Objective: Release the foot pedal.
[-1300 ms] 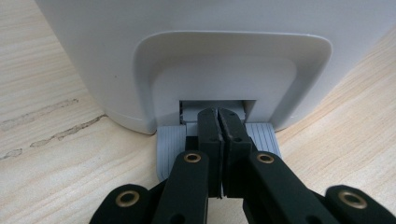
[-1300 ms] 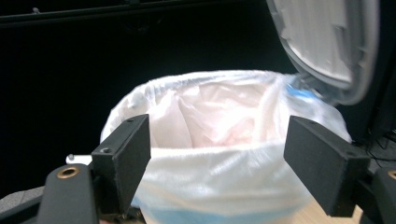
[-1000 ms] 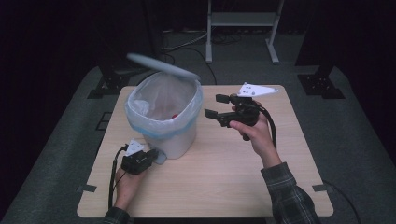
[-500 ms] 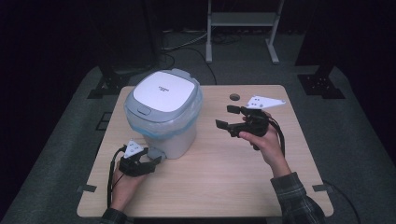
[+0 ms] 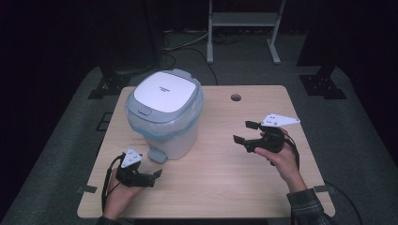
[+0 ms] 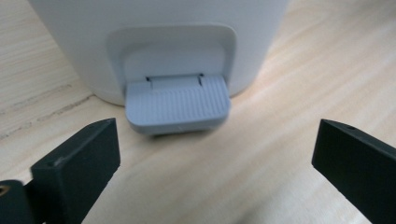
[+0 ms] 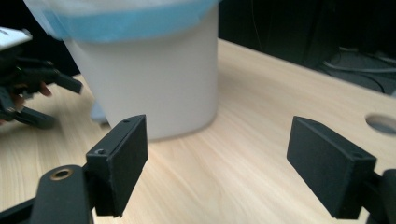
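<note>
Resting low at the near left of the counter [image 5: 225,187], the left gripper [image 5: 155,176] points at the grey foot pedal [image 6: 177,105] of the white pedal bin [image 5: 166,117]. Its fingers [image 6: 77,163] have just been opening and now stand wide apart, with nothing between them; the pedal lies just beyond their tips, untouched. On the right side of the counter, the right gripper [image 5: 244,132] hovers well apart from the bin, aimed toward it. Its fingers [image 7: 121,161] have also just been opening and hold nothing. Farther back, the bin stands upright on the left half of the counter, its lid [image 5: 164,91] shut over a blue-edged liner bag [image 7: 135,23]. A round hole [image 5: 235,97] sits near the counter's far edge.
</note>
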`<control>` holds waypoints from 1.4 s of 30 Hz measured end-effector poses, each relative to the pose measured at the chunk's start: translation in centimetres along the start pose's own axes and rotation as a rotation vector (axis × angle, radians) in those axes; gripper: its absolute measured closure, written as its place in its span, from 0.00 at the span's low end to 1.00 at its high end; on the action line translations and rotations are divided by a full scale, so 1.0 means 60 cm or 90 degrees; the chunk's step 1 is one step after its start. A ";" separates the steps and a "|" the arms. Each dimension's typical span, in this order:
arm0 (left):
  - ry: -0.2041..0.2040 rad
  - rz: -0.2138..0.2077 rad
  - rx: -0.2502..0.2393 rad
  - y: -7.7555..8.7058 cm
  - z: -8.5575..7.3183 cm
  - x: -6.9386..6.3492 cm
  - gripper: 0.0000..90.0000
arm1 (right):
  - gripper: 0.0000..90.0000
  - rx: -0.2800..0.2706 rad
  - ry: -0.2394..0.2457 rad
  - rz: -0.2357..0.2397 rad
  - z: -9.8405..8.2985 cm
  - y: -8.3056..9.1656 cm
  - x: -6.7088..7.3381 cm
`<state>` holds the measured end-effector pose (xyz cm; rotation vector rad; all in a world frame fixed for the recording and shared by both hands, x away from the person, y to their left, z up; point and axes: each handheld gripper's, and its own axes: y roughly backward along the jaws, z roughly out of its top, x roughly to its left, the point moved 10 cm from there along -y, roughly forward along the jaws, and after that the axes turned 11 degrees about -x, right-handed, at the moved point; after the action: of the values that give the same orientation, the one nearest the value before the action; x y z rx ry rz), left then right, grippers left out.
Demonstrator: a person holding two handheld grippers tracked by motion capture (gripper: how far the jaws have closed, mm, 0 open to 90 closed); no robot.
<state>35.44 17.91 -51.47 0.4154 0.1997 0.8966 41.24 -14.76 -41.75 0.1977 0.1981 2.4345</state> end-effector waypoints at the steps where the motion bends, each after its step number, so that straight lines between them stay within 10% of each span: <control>1: -0.003 0.000 0.000 0.001 -0.001 -0.002 0.00 | 0.21 0.005 0.000 -0.007 -0.007 0.005 -0.003; 23: -0.039 -0.005 0.024 0.041 -0.043 -0.010 0.00 | 0.20 0.099 -0.016 -0.108 -0.152 0.125 -0.054; 42: -0.058 -0.013 0.084 0.038 -0.085 -0.009 0.00 | 0.18 0.220 0.000 -0.135 -0.262 0.171 -0.055</control>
<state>31.73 20.13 -55.10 0.5747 0.1794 0.8453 34.30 -26.10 -55.42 0.3114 0.6091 2.1763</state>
